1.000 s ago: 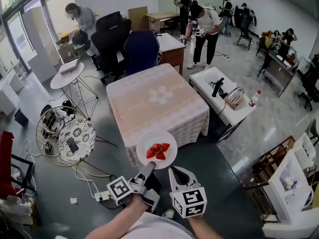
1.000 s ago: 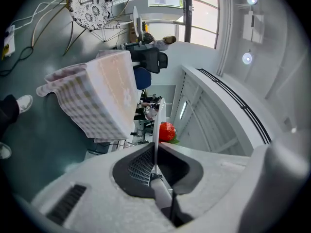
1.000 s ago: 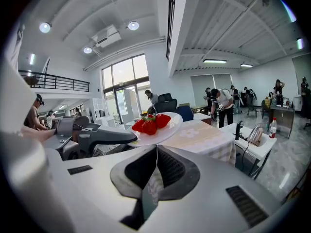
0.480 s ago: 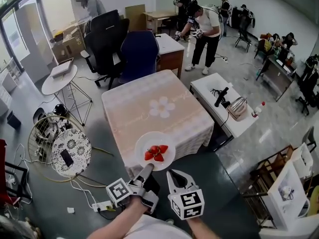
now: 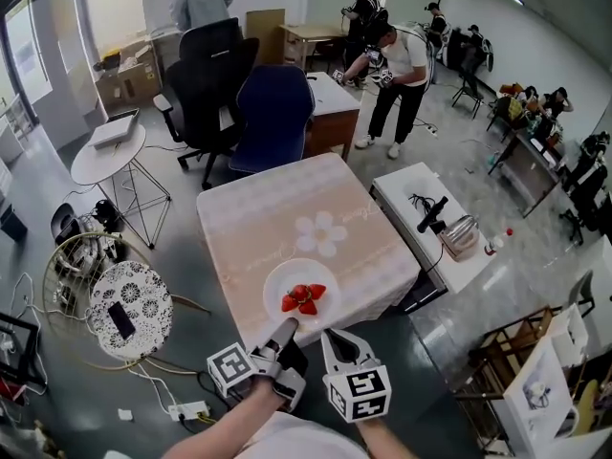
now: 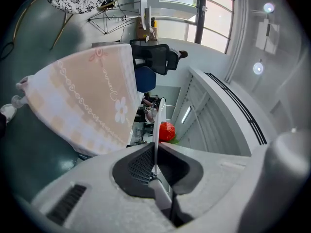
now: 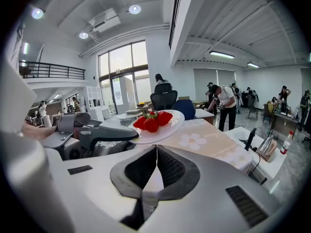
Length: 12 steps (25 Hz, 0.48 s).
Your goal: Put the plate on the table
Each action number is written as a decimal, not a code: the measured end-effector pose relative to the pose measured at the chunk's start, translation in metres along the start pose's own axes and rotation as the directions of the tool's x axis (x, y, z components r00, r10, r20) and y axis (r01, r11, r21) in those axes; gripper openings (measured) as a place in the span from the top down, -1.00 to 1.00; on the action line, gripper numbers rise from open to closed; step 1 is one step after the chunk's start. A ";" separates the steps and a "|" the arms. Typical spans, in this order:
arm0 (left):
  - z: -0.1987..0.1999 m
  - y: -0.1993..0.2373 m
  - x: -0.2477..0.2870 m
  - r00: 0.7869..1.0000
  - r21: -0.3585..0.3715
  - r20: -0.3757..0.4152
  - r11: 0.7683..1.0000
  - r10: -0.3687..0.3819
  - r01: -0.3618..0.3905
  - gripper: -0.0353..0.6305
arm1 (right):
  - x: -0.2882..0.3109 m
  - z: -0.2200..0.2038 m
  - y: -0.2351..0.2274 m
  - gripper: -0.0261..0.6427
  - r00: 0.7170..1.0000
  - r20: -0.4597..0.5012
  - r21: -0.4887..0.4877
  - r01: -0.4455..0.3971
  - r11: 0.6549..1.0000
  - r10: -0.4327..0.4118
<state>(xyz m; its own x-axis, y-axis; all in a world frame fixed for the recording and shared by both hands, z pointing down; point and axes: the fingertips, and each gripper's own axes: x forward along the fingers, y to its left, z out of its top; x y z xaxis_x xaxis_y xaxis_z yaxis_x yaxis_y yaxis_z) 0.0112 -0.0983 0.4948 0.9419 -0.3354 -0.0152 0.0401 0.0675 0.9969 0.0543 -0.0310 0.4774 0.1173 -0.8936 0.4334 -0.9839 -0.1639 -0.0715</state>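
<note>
A white plate point(image 5: 302, 290) with several red strawberries point(image 5: 304, 297) hangs level over the near edge of the square table point(image 5: 277, 213), which has a pink flowered cloth. My left gripper point(image 5: 285, 331) is shut on the plate's near rim. In the left gripper view the plate point(image 6: 155, 125) shows edge-on between the jaws, with a strawberry point(image 6: 166, 131) past it. My right gripper point(image 5: 337, 338) sits just right of the left one, shut with nothing in it. In the right gripper view the plate point(image 7: 158, 130) is ahead and to the left, apart from the right gripper point(image 7: 156, 149).
A blue chair point(image 5: 273, 103) and a black office chair point(image 5: 206, 75) stand at the table's far side. A low white table point(image 5: 411, 204) with small items is on the right. A round patterned side table point(image 5: 129, 309) and cables lie left. People stand at the back.
Both grippers and the plate have come forward toward the table. The plate now hangs over the table's near edge; a second ago it was in front of that edge.
</note>
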 end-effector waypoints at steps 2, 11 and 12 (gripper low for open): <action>0.013 -0.001 0.005 1.000 -0.007 -0.002 1.000 -0.002 0.002 0.84 | 0.013 0.007 0.003 0.91 1.000 -0.001 -0.003 -0.001 1.000 0.001; 0.058 -0.002 0.010 0.999 -0.022 0.033 1.000 -0.015 0.016 0.84 | 0.048 0.019 0.017 0.91 1.000 -0.021 -0.023 -0.018 1.000 0.017; 0.061 -0.002 0.009 0.999 -0.024 0.038 1.000 -0.015 0.016 0.84 | 0.051 0.020 0.018 0.91 0.999 -0.024 -0.024 -0.021 0.999 0.021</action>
<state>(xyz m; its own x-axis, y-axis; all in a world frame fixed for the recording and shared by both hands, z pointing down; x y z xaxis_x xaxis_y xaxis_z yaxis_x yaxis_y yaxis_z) -0.0002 -0.1587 0.4976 0.9278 -0.3722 -0.0268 0.0629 0.0851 0.9944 0.0449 -0.0879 0.4800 0.0935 -0.8866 0.4530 -0.9892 -0.1344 -0.0589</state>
